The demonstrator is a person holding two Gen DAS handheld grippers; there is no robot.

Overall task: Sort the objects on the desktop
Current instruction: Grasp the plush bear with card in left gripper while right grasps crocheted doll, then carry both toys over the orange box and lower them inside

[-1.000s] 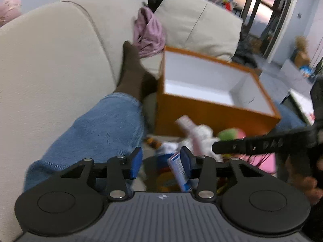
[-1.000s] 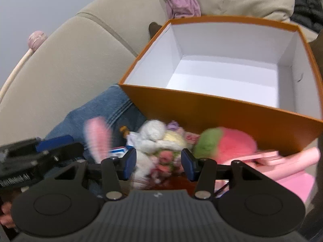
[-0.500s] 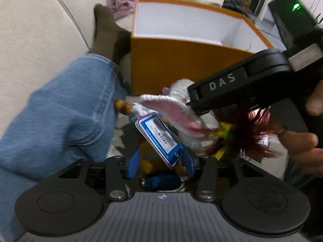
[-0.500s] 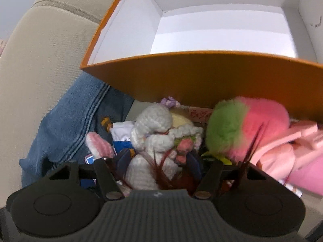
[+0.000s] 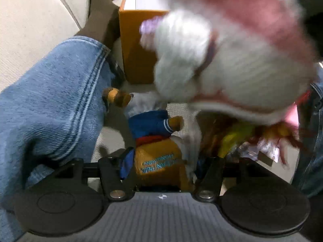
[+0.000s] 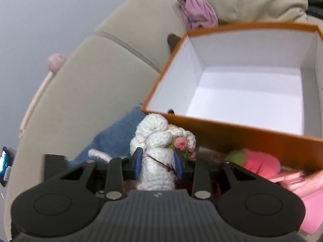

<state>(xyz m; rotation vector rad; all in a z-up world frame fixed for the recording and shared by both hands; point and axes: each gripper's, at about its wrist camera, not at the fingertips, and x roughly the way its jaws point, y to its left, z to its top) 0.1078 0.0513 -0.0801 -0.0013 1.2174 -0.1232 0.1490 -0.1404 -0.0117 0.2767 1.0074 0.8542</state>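
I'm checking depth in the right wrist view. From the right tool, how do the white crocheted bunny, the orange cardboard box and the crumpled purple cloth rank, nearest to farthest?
1. White crocheted bunny: gripped between the pads of the right tool, at its tip.
2. Orange cardboard box: ahead and to the right, open and white inside.
3. Crumpled purple cloth: beyond the box, up on the beige sofa.

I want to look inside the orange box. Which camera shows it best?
The right wrist view shows the orange box best: you look down into its white inside, with nothing in it. The left wrist view shows only one orange corner, behind a blurry white knitted bunny.
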